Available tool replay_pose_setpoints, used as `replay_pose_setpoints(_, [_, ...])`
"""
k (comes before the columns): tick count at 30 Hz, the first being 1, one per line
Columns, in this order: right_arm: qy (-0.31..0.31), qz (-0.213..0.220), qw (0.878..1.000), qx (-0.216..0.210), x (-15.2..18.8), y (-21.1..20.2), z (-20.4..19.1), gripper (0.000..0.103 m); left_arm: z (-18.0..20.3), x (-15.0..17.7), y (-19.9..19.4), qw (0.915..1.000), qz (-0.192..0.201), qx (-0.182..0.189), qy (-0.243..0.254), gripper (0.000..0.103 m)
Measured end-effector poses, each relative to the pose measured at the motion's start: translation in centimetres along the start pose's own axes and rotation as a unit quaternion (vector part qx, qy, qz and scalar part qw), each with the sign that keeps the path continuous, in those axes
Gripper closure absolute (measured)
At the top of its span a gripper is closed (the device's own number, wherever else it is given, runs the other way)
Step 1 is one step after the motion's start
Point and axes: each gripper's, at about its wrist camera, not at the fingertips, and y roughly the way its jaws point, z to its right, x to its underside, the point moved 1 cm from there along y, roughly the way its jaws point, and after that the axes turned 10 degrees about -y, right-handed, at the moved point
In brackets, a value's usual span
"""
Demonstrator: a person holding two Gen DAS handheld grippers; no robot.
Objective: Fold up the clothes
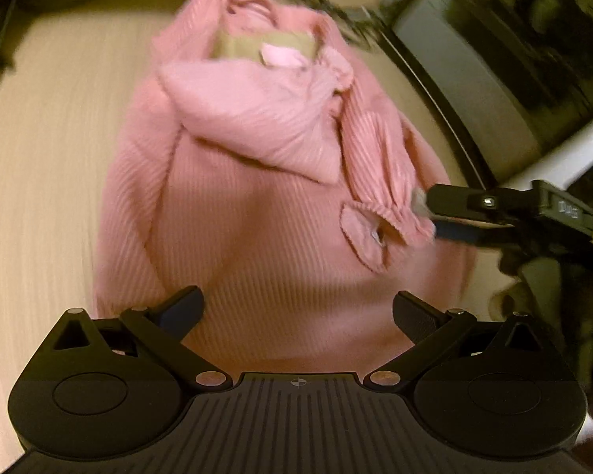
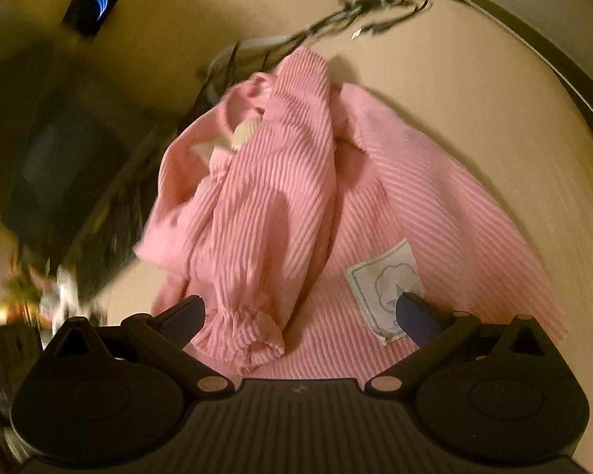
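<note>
A pink ribbed sweater (image 1: pixel 257 217) lies on the beige table (image 1: pixel 39 158), neck away from me, with a tan neck label (image 1: pixel 257 45) showing. One sleeve (image 1: pixel 257 118) is folded across the chest. The other sleeve (image 2: pixel 265 197) hangs raised over the body, and its gathered cuff (image 2: pixel 249 331) sits between the wide-apart fingers of my right gripper (image 2: pixel 300 316), close to the left finger. From the left wrist view the right gripper (image 1: pixel 431 215) reaches in from the right at that cuff (image 1: pixel 395 217). My left gripper (image 1: pixel 298 312) hovers open over the sweater's lower part, holding nothing. A white care label (image 2: pixel 383 288) lies on the fabric.
A tangle of dark cables (image 2: pixel 355 12) lies at the table's far side. A dark strip (image 1: pixel 435 98) borders the table, with a grey box (image 1: pixel 474 79) beyond it. A black device with a blue light (image 2: pixel 95 0) stands at the back. Bare tabletop (image 2: pixel 494 98) lies beside the sweater.
</note>
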Motion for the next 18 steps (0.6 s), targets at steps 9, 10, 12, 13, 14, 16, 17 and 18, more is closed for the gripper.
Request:
replay_pose_setpoints(9, [-0.037, -0.047, 0.998, 0.026, 3.0, -2.0, -2.3, 0.0, 4.3, -1.6, -3.6, 0.9696, 0.17, -0.07, 0.162, 0.012])
replay_pose_setpoints(10, [-0.038, -0.051, 0.998, 0.032, 2.9, -1.8, -2.4, 0.0, 4.7, -2.4, -2.7, 0.9658, 0.169, -0.076, 0.181, 0.012])
replay_pose_setpoints(12, [-0.043, -0.059, 0.997, 0.041, 2.6, -1.5, -2.8, 0.0, 5.3, -3.8, -1.1, 0.9577, 0.165, -0.086, 0.219, 0.012])
replay_pose_setpoints(13, [-0.052, -0.064, 0.996, 0.042, 2.5, -1.2, -2.9, 0.0, 5.4, -3.7, -0.2, 0.9552, 0.154, -0.084, 0.238, 0.012])
replay_pose_setpoints(14, [-0.057, -0.067, 0.995, 0.044, 2.5, -1.0, -3.1, 0.0, 5.4, -3.7, 0.6, 0.9522, 0.143, -0.082, 0.257, 0.016])
replay_pose_setpoints(16, [-0.051, -0.068, 0.995, 0.058, 2.4, -0.8, -3.4, 0.0, 5.5, -3.6, 2.3, 0.9447, 0.121, -0.077, 0.295, 0.041])
replay_pose_setpoints(17, [-0.036, -0.064, 0.995, 0.074, 2.4, -1.1, -3.5, 0.0, 5.5, -3.5, 3.1, 0.941, 0.109, -0.074, 0.312, 0.071])
replay_pose_setpoints(18, [-0.02, -0.055, 0.994, 0.09, 2.4, -1.6, -3.8, 0.0, 5.4, -3.5, 3.3, 0.939, 0.098, -0.069, 0.322, 0.09])
